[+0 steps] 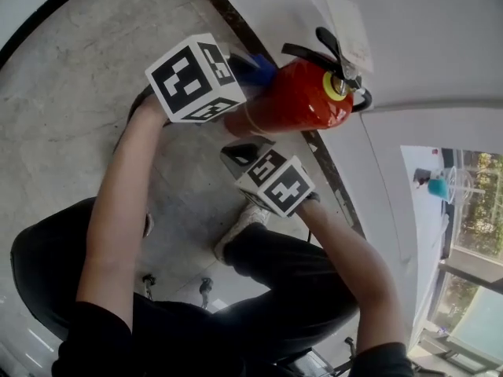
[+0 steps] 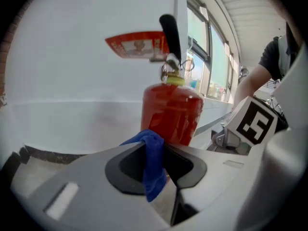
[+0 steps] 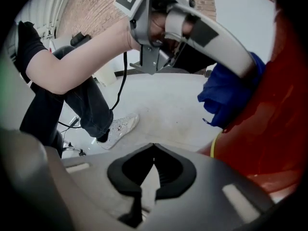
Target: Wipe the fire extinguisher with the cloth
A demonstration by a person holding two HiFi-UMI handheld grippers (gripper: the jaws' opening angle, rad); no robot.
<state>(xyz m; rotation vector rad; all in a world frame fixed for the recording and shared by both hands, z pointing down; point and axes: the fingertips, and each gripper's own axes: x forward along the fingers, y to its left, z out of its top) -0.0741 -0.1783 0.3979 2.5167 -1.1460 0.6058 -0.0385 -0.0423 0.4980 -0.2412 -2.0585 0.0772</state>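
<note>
A red fire extinguisher (image 1: 295,99) with a black handle (image 1: 330,47) stands on the floor against the white wall. My left gripper (image 2: 155,146) is shut on a blue cloth (image 2: 153,165), which presses against the side of the red cylinder (image 2: 172,113). In the right gripper view the cloth (image 3: 231,94) bunches between the left gripper's fingers (image 3: 211,40) and the extinguisher (image 3: 276,129). My right gripper (image 3: 154,147) hangs close beside the cylinder's lower part, pointing down at the floor, shut with nothing between its jaws.
A dark baseboard strip (image 1: 334,175) runs along the foot of the wall. The person's leg and white shoe (image 3: 118,128) stand on the concrete floor, with a black cable (image 3: 120,88) nearby. A red sign (image 2: 137,44) hangs on the wall above the extinguisher.
</note>
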